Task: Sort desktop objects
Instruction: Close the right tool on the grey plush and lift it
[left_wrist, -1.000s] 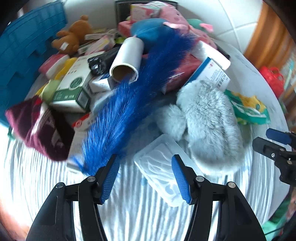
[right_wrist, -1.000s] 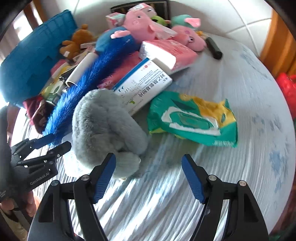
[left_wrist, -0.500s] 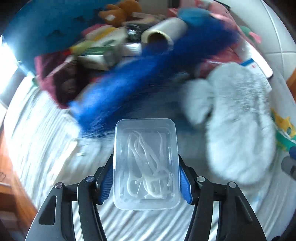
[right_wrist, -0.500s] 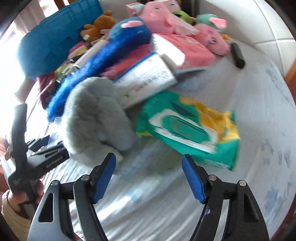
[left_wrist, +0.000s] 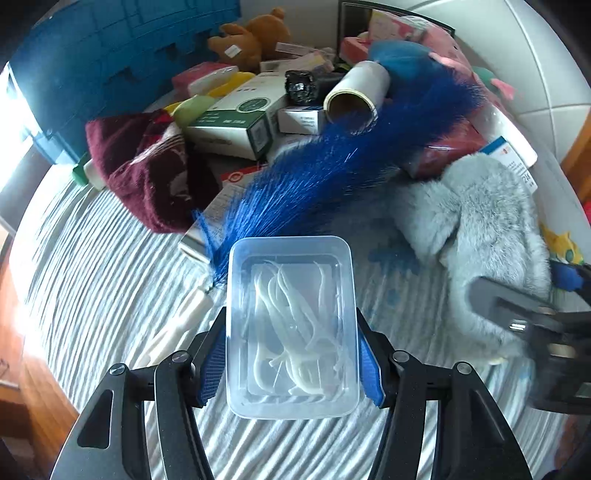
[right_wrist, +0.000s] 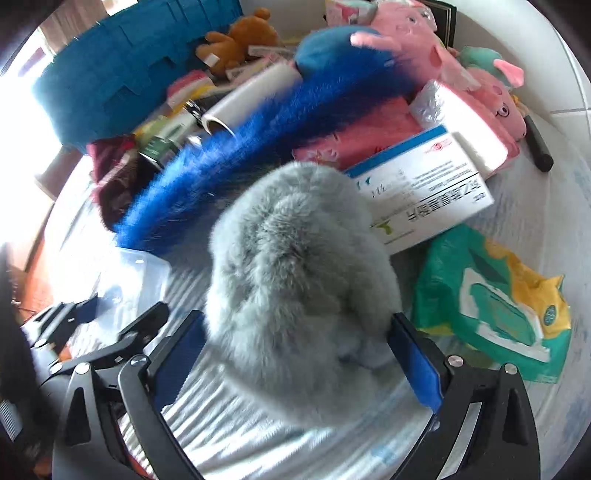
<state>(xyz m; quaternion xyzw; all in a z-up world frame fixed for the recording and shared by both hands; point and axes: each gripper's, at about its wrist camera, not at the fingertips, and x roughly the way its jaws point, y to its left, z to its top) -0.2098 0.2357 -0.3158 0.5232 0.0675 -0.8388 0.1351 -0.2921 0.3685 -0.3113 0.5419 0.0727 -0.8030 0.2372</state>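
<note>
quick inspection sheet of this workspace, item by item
surface: striped cloth, wrinkled, on a round table
job's things: clear plastic box of white floss picks; grey furry item
clutter: blue feather duster, maroon cloth, green-white box, paper roll, teddy bear, wet wipes pack, pink pig plush
grippers: left gripper shut on the box; right gripper around the furry item, grip unclear
cables: nothing seen
surroundings: blue basket, tiled wall
</note>
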